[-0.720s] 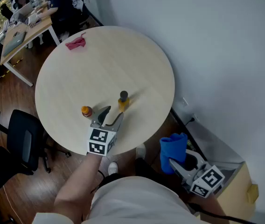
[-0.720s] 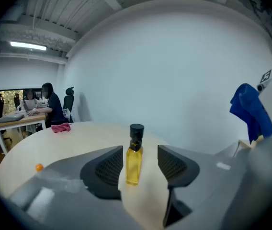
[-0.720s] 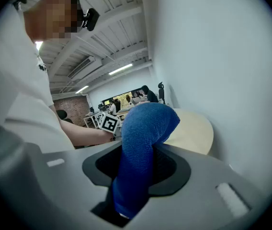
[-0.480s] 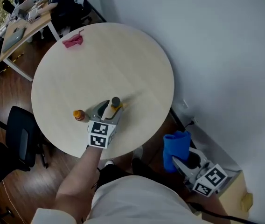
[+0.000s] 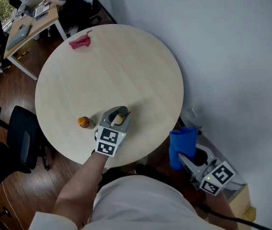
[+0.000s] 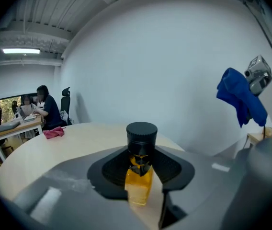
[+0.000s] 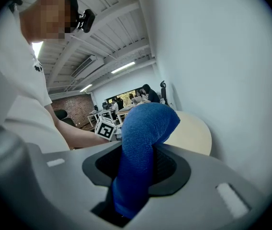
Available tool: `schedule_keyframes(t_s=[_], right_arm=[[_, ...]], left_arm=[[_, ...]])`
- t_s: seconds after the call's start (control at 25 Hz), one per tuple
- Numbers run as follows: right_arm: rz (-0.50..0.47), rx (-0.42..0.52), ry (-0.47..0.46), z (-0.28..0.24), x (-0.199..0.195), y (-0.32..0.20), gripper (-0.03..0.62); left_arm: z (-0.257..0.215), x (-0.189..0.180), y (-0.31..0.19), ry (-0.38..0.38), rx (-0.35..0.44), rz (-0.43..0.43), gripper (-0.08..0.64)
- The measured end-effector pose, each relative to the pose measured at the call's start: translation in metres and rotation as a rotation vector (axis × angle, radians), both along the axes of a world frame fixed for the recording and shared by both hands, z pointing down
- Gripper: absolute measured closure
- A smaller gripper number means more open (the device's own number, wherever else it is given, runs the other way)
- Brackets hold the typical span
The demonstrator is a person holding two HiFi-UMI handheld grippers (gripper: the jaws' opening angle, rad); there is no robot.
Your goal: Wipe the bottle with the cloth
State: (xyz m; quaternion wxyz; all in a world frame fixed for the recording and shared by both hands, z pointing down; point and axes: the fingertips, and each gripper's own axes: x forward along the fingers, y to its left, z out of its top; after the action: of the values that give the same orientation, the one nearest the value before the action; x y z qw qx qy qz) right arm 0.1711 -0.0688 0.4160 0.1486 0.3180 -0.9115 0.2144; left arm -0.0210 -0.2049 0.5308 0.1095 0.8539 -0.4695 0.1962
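Gripping the yellow bottle with a black cap, left claw is closed on its neck, near the front edge of the round pale wooden table. Whether its base rests on the table is unclear. Right claw, off the table's right side, pinches a blue woven cloth. Bottle secured, cloth ready, the two well apart: wiping not yet begun.

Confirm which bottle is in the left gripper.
The black-capped yellow bottle, held by the left gripper; the orange-capped bottle stands free on the table.
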Motion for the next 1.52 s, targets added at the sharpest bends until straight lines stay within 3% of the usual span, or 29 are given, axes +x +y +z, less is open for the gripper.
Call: schedule_keyframes(t_s=[0.16,0.32,0.52,0.68,0.76,0.92,1.12,1.52], right_arm=[[-0.056,0.069,-0.013,-0.03,-0.039,-0.024,0.437],[-0.187,0.152,0.007,-0.061,-0.097,-0.045,0.437],[-0.355,0.164,0.063,-0.082,-0.166,-0.042,0.437],[-0.441,0.162,0.156,-0.063,-0.197,-0.037,0.437],[-0.439,0.139,0.169,-0.055,-0.198,-0.039,0.437],[-0.378,0.095,0.112,-0.051,-0.188,-0.055,0.437],[-0.287,0.142,0.035,-0.06,-0.179,-0.072,0.437],[-0.249,0.074,-0.051,-0.007,-0.169,-0.081,0.439]], left_arm=[[-0.037,0.001,0.017,0.014,0.02,0.049,0.413],[-0.07,0.004,0.036,0.011,0.037,0.115,0.413],[-0.092,0.006,0.061,-0.012,0.041,0.164,0.413],[-0.09,0.001,0.073,-0.034,0.035,0.187,0.411],[-0.091,-0.001,0.077,-0.034,0.045,0.202,0.411],[-0.098,-0.009,0.077,-0.013,0.05,0.21,0.411],[-0.12,-0.027,0.072,0.007,0.072,0.229,0.411],[-0.172,-0.017,0.061,0.079,0.1,0.28,0.411]])
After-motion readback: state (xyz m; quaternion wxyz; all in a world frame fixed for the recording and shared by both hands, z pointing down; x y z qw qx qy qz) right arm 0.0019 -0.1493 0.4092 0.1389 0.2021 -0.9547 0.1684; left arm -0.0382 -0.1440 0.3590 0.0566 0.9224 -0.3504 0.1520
